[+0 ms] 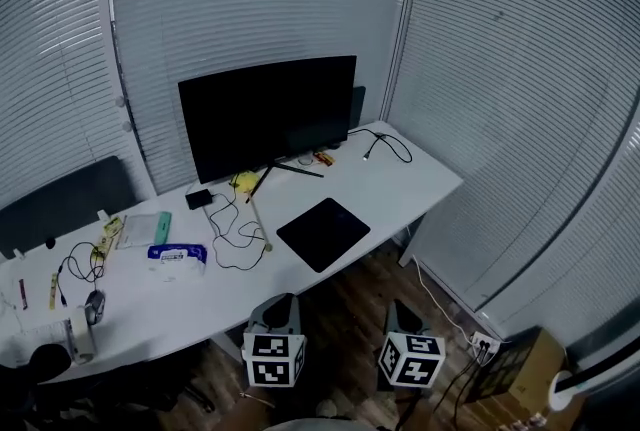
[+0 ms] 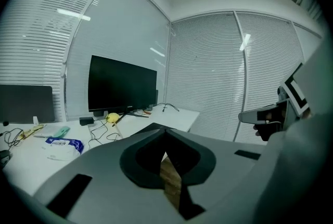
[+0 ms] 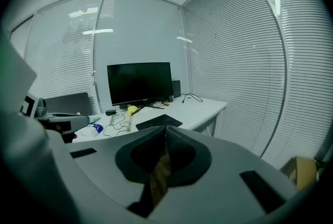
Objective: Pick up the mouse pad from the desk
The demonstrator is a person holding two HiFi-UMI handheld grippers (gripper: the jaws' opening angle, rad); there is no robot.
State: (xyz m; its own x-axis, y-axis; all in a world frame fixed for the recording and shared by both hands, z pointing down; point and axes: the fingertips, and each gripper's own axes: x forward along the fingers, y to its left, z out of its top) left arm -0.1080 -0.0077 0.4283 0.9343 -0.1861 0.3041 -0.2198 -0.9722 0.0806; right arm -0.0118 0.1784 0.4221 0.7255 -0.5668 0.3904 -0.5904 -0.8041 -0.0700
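A black mouse pad (image 1: 323,232) lies flat near the front edge of the white desk (image 1: 420,184), in front of the monitor; it also shows as the mouse pad (image 3: 158,121) in the right gripper view. Both grippers hang short of the desk over the wooden floor. My left gripper (image 1: 283,309) is shut with nothing between its jaws, below and left of the pad. My right gripper (image 1: 403,316) is shut and empty too, below and right of the pad. In the left gripper view the jaws (image 2: 165,132) meet; in the right gripper view the right gripper (image 3: 165,129) is closed likewise.
A black monitor (image 1: 268,115) stands behind the pad. Black cables (image 1: 235,229), a yellow object (image 1: 245,182), a white-and-blue packet (image 1: 177,258) and other small items lie left of the pad. A cable (image 1: 385,145) lies at the desk's far right. A cardboard box (image 1: 515,369) sits on the floor.
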